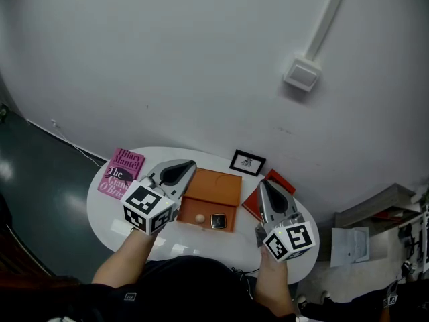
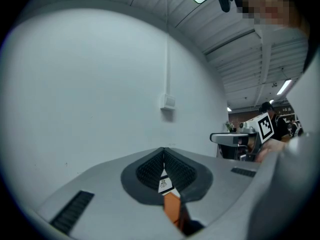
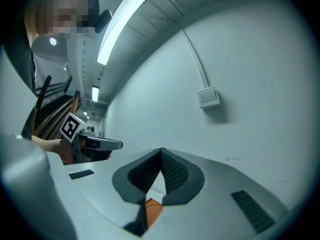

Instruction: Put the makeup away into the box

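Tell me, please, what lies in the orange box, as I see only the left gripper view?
Observer: The orange box holds a small round peach piece and a dark square compact.
Operator: Thank you. Is the right hand-held gripper holding anything?
Observer: No, the right hand-held gripper has its jaws together on nothing.
Operator: What lies left of the box in the head view?
Observer: A pink book lies flat on the white table.
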{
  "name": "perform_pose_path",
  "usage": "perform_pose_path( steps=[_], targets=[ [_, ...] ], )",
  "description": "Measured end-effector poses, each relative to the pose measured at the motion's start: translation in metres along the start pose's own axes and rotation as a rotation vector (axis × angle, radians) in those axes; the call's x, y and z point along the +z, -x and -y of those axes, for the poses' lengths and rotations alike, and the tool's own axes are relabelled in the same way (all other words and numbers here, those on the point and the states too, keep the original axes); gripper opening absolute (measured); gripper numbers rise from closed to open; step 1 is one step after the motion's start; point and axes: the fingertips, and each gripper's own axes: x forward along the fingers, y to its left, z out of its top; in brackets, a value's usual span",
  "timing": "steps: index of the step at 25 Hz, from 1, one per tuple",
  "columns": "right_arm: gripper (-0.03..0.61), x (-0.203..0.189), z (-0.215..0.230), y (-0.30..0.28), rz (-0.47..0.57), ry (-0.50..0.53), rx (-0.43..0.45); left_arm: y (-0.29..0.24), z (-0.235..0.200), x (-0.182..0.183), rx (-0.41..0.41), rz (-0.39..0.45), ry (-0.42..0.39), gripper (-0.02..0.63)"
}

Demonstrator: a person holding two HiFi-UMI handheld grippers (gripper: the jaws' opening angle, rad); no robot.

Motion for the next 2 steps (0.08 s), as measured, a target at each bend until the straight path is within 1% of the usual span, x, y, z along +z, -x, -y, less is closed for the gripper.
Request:
perform_pose_path(
  steps=[2],
  targets=[
    [0.034, -0.0009, -0.0022, -0.0007, 0.002, 0.0, 0.006, 0.0008, -0.0007, 0.0007, 0.001, 0.003, 0.001, 0.014]
  ],
)
